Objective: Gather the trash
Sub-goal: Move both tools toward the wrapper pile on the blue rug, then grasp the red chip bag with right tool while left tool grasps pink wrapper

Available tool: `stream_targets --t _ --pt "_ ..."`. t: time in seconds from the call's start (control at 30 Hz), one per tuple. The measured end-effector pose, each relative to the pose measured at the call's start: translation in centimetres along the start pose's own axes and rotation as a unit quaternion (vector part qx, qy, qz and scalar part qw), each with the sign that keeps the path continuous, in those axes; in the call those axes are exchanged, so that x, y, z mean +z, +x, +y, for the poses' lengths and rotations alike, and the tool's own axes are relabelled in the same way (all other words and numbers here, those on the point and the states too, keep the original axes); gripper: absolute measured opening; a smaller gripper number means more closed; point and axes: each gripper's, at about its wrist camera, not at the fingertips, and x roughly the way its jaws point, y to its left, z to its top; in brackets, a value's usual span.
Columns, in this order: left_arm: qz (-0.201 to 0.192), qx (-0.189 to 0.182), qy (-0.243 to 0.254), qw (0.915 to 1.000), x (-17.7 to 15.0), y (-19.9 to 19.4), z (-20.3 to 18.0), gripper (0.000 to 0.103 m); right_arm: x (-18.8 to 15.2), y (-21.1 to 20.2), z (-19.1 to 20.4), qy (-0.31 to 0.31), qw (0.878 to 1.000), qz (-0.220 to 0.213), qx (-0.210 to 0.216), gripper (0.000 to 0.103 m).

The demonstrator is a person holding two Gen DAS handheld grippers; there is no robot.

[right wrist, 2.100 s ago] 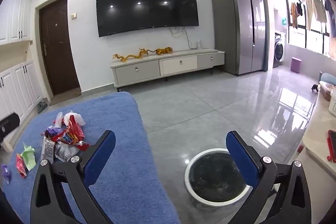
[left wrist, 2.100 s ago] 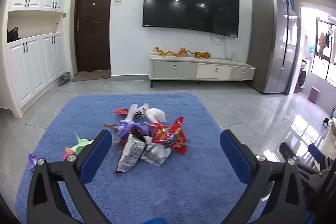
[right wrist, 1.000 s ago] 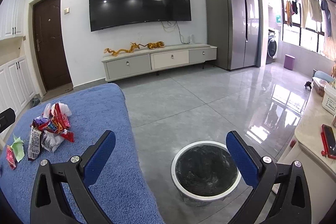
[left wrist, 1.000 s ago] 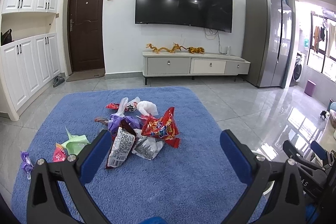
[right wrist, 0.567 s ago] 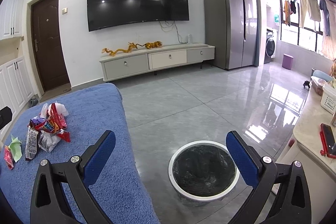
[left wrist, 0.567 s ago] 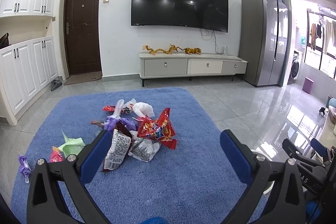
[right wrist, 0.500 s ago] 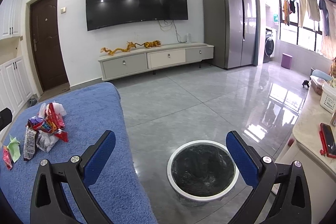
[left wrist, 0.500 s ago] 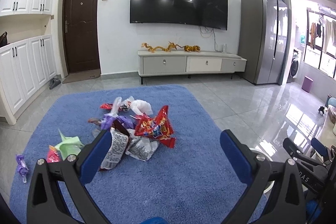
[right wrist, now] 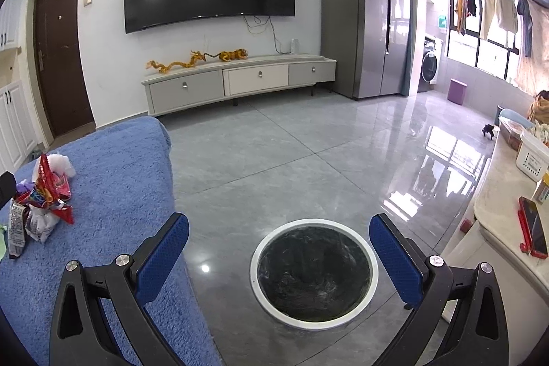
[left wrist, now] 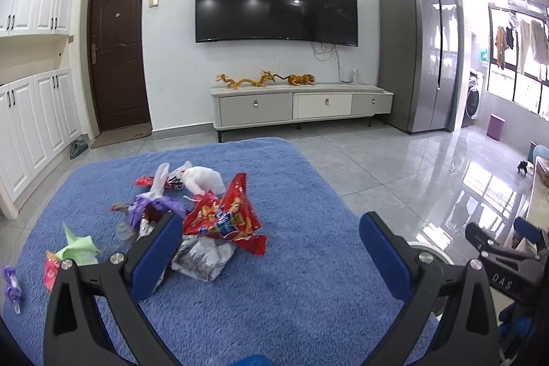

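Blue-padded left claw (left wrist: 271, 249) now nearer the red snack wrapper (left wrist: 224, 218), wide open, empty; right claw (right wrist: 279, 258) likewise, now centred above the black-lined bin (right wrist: 314, 271).

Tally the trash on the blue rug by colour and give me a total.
Red wrappers: 3
Purple wrappers: 2
Green wrapper: 1
White plastic bag: 1
Silver packets: 2
Total: 9, as far as the overlapping pile lets me tell.

A blue rug (left wrist: 298, 290) on the grey tiled floor (right wrist: 274, 146) carries a wrapper pile (left wrist: 206, 221); a bin (right wrist: 314, 270) stands beside it.
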Motion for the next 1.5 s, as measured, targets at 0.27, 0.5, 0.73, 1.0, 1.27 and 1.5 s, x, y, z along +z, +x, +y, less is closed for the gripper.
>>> stream_targets --t 0.27,0.5,0.73,1.0,1.27,1.5 --pt "0.018 -0.016 0.020 0.9995 0.2 2.5 -0.1 0.103 1.3 1.7 0.3 -0.003 1.000 0.010 -0.008 0.103" --pt "0.046 -0.025 0.035 0.9980 -0.2 4.6 0.3 0.103 1.0 4.1 1.1 -0.020 0.999 0.039 -0.027 0.103" --pt "0.059 -0.056 0.026 0.9964 -0.6 5.5 1.0 0.103 1.3 6.0 2.2 -0.038 0.996 0.064 -0.053 0.103" --pt "0.077 -0.061 0.021 0.9949 -0.4 5.9 2.7 0.103 2.3 6.0 4.5 -0.055 0.996 0.060 -0.045 0.103" --pt "0.111 -0.013 -0.006 0.9938 -0.4 5.1 8.6 0.103 2.7 5.6 11.3 -0.094 0.992 0.066 0.058 0.097" --pt "0.104 0.078 -0.035 0.9910 -3.2 1.9 15.9 0.103 1.6 4.0 17.6 -0.118 0.975 0.080 0.170 0.089"
